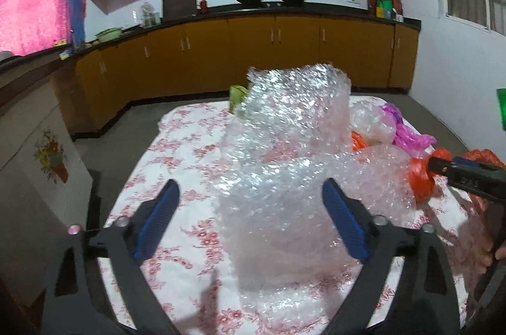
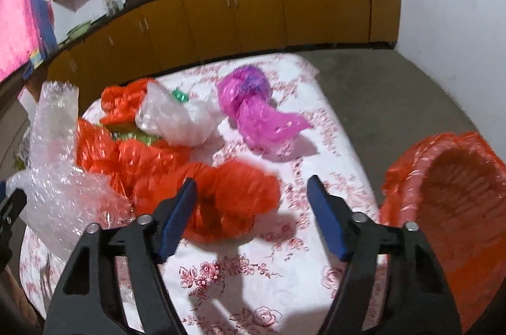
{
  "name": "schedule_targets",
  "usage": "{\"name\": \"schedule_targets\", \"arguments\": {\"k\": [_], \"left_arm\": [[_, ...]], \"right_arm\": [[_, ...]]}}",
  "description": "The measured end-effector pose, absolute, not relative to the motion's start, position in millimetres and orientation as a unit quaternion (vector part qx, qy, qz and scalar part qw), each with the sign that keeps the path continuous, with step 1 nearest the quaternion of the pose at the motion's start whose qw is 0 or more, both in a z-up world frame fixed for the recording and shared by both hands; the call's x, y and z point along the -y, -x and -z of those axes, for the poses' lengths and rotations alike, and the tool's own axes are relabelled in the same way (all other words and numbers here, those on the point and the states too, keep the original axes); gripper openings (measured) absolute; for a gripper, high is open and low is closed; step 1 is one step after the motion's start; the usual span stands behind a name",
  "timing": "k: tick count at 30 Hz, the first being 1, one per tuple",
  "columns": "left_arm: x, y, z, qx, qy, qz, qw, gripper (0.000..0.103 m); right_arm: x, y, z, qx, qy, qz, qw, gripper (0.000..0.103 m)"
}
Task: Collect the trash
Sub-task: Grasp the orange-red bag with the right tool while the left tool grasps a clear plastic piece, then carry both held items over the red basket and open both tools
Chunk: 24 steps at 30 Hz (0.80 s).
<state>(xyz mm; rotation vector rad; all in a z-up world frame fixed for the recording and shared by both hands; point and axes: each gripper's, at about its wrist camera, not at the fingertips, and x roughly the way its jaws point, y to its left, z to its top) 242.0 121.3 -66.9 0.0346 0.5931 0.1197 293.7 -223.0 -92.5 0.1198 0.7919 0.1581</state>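
A large sheet of clear bubble wrap (image 1: pixel 284 164) stands crumpled on the floral tablecloth (image 1: pixel 177 151). My left gripper (image 1: pixel 249 202) is open with the bubble wrap between its blue pads. My right gripper (image 2: pixel 251 199) is open just above a crumpled orange plastic bag (image 2: pixel 234 195), with the bag between its fingers. It also shows at the right of the left wrist view (image 1: pixel 468 173). A pink plastic bag (image 2: pixel 256 110), a clear plastic bag (image 2: pixel 177 116) and more orange plastic (image 2: pixel 126 97) lie farther back. The bubble wrap also shows at the left of the right wrist view (image 2: pixel 57 145).
An orange-lined bin (image 2: pixel 455 195) stands off the table's right edge. A green scrap (image 1: pixel 237 94) lies behind the bubble wrap. Yellow cabinets (image 1: pixel 253 50) and a dark counter with pots run along the back wall. Grey floor surrounds the table.
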Motion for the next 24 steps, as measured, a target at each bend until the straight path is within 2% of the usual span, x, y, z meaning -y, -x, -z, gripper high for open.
{"name": "schedule_targets", "arguments": {"k": [4,5,7,9,10,12,14,24], "left_arm": [[-117,-247,72,-0.302,-0.014,-0.037,0.952,0.059],[-116,-247,73,-0.302,-0.013,-0.034,0.953,0.056],[-115,-245,73,-0.302,-0.01,-0.029,0.953,0.037],[-113,-243,73,-0.302,-0.005,-0.024,0.953,0.025],[-113,-242,72,-0.301,-0.003,-0.022,0.953,0.018],[-112,-238,69,-0.298,-0.001,-0.02,0.954,0.011],[-111,-234,66,-0.294,-0.001,-0.019,0.956,0.007],[-105,-209,42,-0.264,0.002,-0.007,0.964,0.005]], "right_arm": [[220,-291,98,-0.394,-0.059,-0.096,0.912,0.045],[219,-289,96,-0.392,-0.058,-0.099,0.913,0.042],[217,-288,93,-0.391,-0.056,-0.105,0.913,0.023],[216,-286,91,-0.391,-0.061,-0.111,0.911,0.012],[216,-286,91,-0.391,-0.062,-0.113,0.911,0.008],[216,-284,90,-0.389,-0.059,-0.115,0.912,0.006],[215,-281,88,-0.386,-0.054,-0.115,0.914,0.005],[228,-253,65,-0.354,-0.049,-0.104,0.928,0.003]]}}
